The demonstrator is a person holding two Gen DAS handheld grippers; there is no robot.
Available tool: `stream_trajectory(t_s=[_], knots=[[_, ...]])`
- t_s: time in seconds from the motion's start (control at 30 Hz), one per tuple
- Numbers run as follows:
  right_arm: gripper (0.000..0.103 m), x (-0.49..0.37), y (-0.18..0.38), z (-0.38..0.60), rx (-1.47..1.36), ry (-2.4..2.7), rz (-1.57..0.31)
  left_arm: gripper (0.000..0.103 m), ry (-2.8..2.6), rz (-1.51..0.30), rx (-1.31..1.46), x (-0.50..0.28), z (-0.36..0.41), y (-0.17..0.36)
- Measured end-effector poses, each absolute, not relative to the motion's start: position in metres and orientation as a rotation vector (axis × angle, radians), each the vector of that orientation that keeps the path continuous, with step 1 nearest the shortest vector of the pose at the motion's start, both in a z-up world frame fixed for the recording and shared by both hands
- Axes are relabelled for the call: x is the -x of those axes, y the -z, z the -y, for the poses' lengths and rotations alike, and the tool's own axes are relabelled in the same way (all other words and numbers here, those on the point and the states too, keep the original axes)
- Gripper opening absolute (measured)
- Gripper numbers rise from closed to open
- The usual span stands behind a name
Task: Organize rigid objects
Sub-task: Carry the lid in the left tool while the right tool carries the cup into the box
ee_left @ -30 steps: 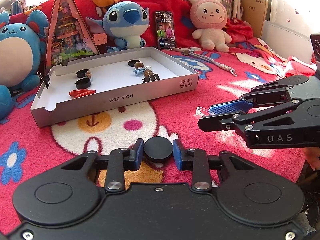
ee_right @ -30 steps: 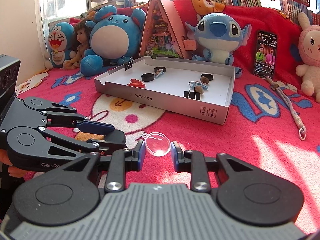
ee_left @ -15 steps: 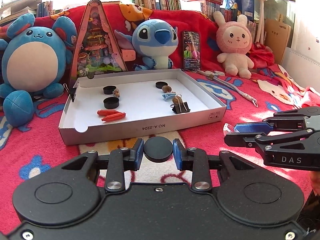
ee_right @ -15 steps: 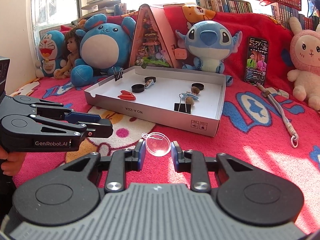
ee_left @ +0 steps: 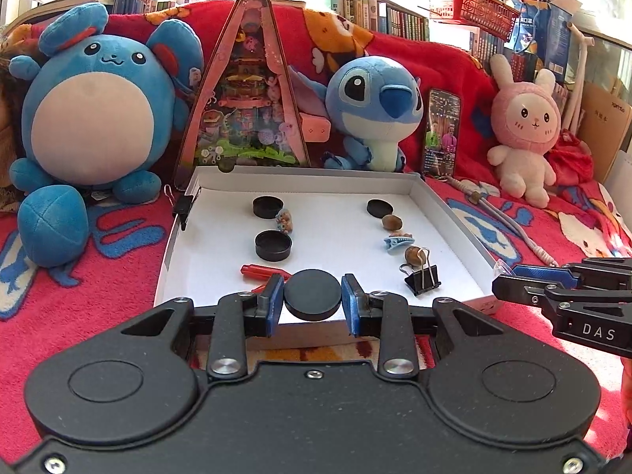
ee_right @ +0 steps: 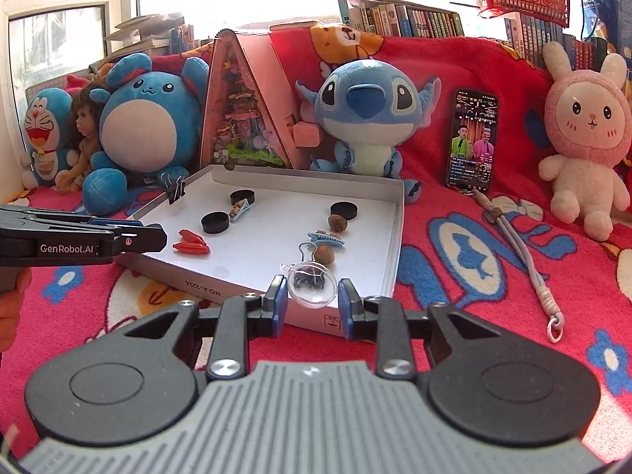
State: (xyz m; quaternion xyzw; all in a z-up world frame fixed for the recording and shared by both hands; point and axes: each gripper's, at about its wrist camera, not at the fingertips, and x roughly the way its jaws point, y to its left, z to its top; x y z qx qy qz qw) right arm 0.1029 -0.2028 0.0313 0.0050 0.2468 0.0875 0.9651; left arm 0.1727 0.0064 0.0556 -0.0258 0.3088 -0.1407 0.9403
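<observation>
Nearest, in the left wrist view: left gripper (ee_left: 313, 300) clamped on a flat round black disc (ee_left: 313, 294), matte and smooth, blue pads pressing both its edges, held above the near wall of the white tray (ee_left: 442, 205). In the right wrist view: right gripper (ee_right: 312, 302) nipped onto a clear round plastic dome (ee_right: 312, 285) with a small tab, see-through, raised over the tray's near corner. Both pointing somewhat downward toward the tray, side by side. Farther in, on the tray floor: black caps (ee_left: 273, 245), red pieces (ee_right: 191, 245), binder clip (ee_left: 423, 279), blue hair clip (ee_left: 398, 243), brown nuts (ee_right: 337, 222). Beyond, plush toys (ee_right: 365, 118) on the red blanket (ee_right: 474, 260).
</observation>
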Motion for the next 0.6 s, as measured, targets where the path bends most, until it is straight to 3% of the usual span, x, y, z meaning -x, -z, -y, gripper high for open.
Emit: stream_trajectory(t_s=[0.6], knots=[[0.034,-0.150,-0.013,0.193,-0.038,-0.171,-0.614,0.030,0.216,-0.722,0.061,-0.213,-0.005,-0.027]])
